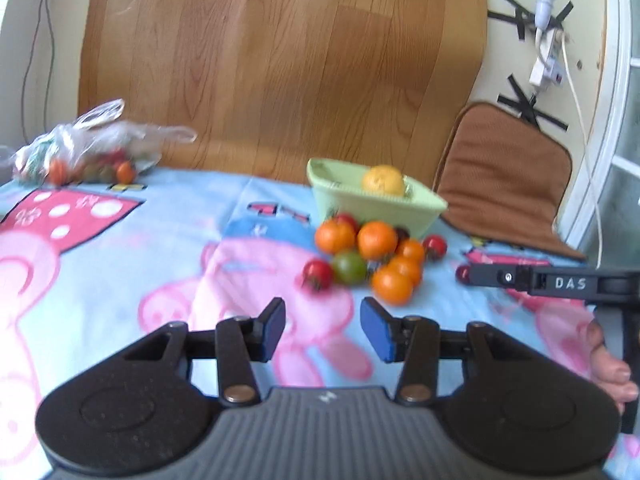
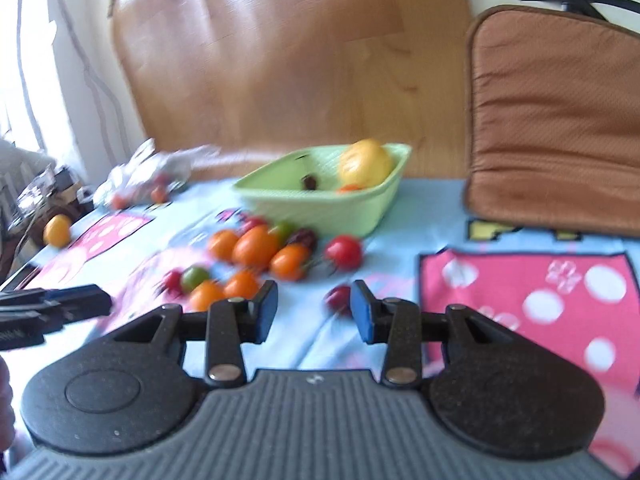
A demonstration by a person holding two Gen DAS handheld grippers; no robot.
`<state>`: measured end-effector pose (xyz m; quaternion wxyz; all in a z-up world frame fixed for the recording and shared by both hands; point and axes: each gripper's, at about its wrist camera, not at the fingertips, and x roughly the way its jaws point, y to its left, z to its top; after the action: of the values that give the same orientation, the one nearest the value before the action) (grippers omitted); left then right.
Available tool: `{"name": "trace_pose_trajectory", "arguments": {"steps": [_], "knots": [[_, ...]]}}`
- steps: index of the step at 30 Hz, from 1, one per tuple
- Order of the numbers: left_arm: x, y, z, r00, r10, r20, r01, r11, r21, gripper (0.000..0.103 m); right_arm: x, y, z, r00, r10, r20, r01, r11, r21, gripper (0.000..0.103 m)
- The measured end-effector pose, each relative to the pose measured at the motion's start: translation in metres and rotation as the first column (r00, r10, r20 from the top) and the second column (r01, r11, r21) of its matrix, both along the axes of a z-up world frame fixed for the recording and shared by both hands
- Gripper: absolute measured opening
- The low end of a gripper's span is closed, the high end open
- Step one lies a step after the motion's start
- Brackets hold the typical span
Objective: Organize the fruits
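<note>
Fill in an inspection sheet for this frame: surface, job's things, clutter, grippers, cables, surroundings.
Surface: cartoon-print cloth, blue and pink.
Job's things: green basket holding a yellow fruit; loose pile of tomatoes in front of it, orange, red and one green.
Clutter: plastic bag with more tomatoes, far left; another yellow fruit at the cloth's edge.
Grippers: left gripper and right gripper both open, empty.
Cables: white cord on the wall, thin dark wire far left.
Surroundings: wood panel, brown cushion.

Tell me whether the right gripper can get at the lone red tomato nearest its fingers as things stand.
Probably yes. The right gripper is open and empty, and the red tomato lies on the blanket just past its fingertips, apart from the tomato pile, with nothing between.
</note>
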<state>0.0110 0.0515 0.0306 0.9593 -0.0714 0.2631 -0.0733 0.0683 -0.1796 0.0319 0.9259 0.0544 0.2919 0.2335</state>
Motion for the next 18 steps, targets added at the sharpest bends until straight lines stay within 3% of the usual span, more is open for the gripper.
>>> {"name": "trace_pose_trajectory", "arguments": {"steps": [9,14,18], "knots": [[-0.011,0.025,-0.012,0.999,0.021,0.029,-0.017,0.992,-0.127,0.042,-0.009,0.071,-0.003,0.987,0.139,0.075,-0.125,0.979,-0.163,0.042],[-0.012,0.024,-0.011,0.999,0.01,0.052,-0.002,0.99,-0.139,0.042,0.002,0.091,-0.014,0.981,0.155,0.113,-0.12,0.955,-0.27,0.042],[-0.012,0.025,-0.011,0.998,0.005,0.061,0.004,0.988,-0.153,0.042,0.002,0.094,-0.017,0.98,0.168,0.108,-0.132,0.95,-0.285,0.041]]}}
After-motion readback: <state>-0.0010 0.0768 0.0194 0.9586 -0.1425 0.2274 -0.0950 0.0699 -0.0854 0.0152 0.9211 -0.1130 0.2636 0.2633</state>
